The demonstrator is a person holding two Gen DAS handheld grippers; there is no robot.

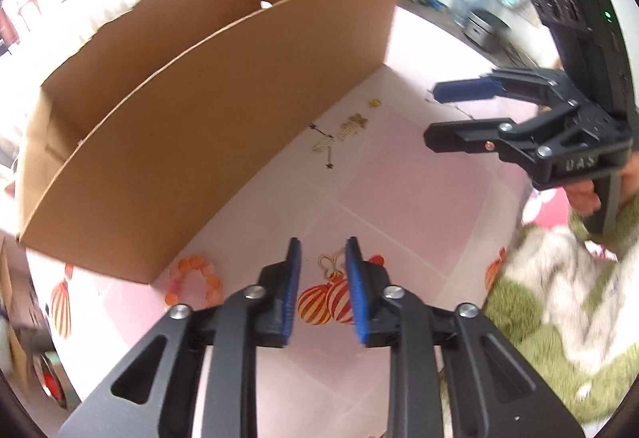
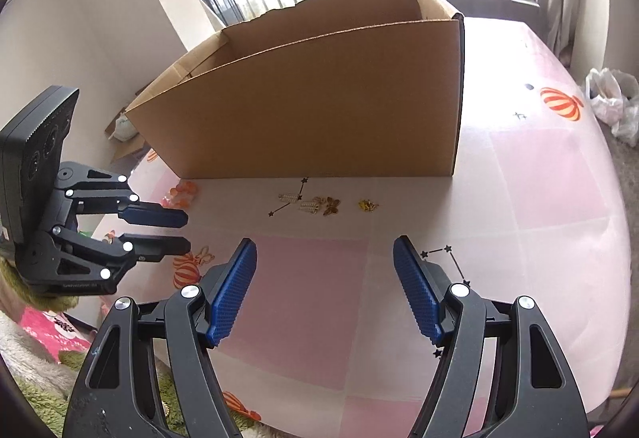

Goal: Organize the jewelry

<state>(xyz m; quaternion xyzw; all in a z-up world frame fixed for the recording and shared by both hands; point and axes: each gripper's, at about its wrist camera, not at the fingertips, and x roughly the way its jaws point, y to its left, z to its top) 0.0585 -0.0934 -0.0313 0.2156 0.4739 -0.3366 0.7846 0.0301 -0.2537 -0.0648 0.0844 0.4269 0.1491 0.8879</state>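
Small jewelry lies on the pink tablecloth in front of a cardboard box [image 2: 311, 110]: two white clips [image 2: 290, 197] [image 2: 310, 206], a gold butterfly piece [image 2: 331, 205] and a small yellow piece [image 2: 368, 205]. An orange bead bracelet [image 2: 183, 195] lies near the box's left corner; it also shows in the left wrist view [image 1: 195, 280]. My right gripper [image 2: 324, 254] is wide open and empty above the cloth, short of the jewelry. My left gripper [image 1: 322, 252] is open with a narrower gap, empty, hovering right of the bracelet. The same jewelry shows in the left wrist view [image 1: 351, 126].
The open box [image 1: 199, 110] stands at the back of the table. The tablecloth [image 2: 539, 178] carries printed striped ornaments and star lines. A white plastic bag [image 2: 611, 102] lies off the table's right edge. A green fuzzy fabric [image 1: 559, 318] is at the near side.
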